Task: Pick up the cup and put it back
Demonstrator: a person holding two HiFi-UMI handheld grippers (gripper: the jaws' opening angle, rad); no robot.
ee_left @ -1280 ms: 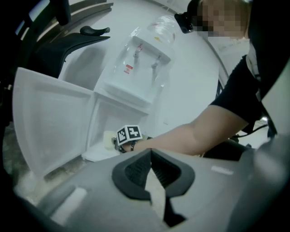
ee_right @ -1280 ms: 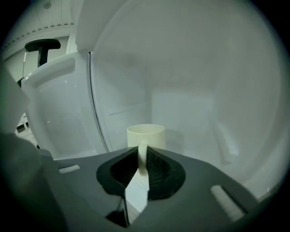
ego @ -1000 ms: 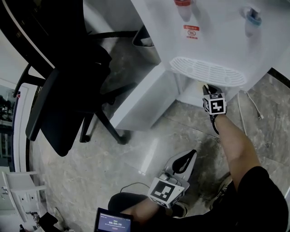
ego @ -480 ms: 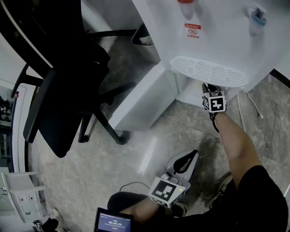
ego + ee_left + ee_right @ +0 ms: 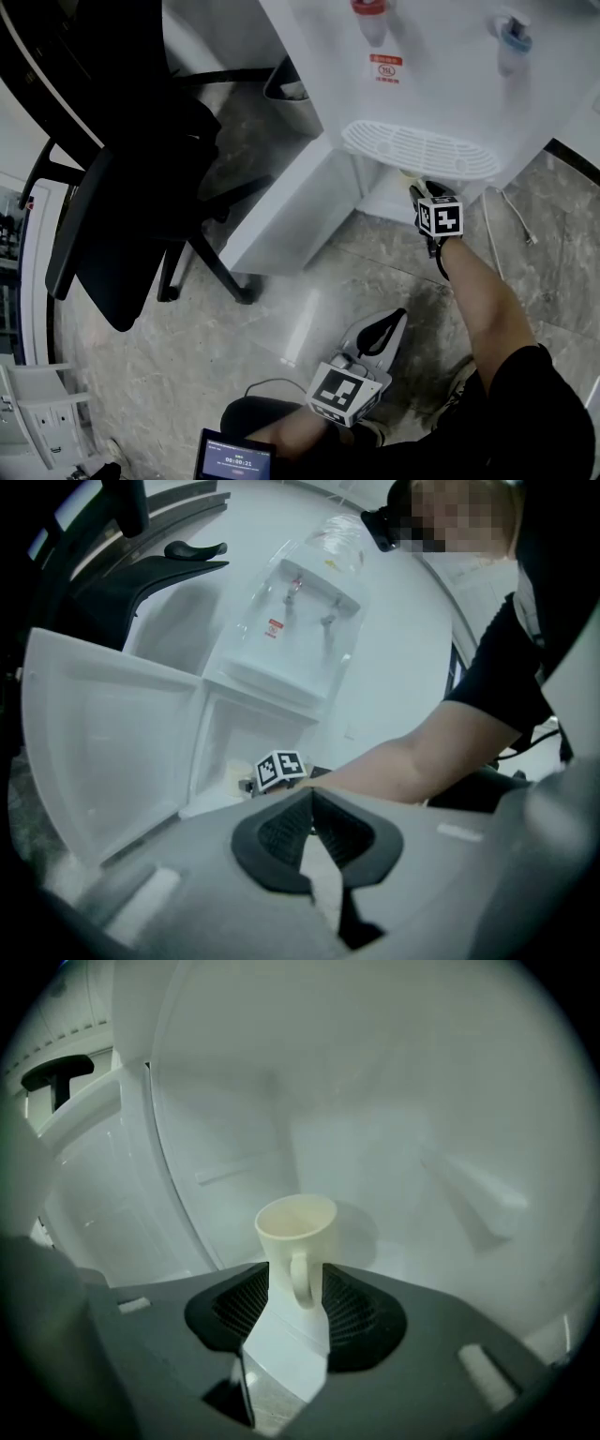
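A cream cup with a handle stands upright on the white floor of the water dispenser's lower cabinet. My right gripper reaches into that cabinet. Its jaws are opening, with the cup's handle and lower body between the pads and a gap on each side. From the head view, the right gripper sits at the cabinet mouth, and a sliver of the cup shows past it. My left gripper hangs low near the person's lap, fingertips together and holding nothing; the left gripper view shows the same left gripper.
The white water dispenser has a ribbed drip tray, and its cabinet door is swung open to the left. A black office chair stands at the left. A small screen lies at the bottom edge. The floor is grey stone.
My right gripper stays at the cabinet mouth, drawn back slightly so a bit of the cup shows beyond it. The left gripper has not moved.
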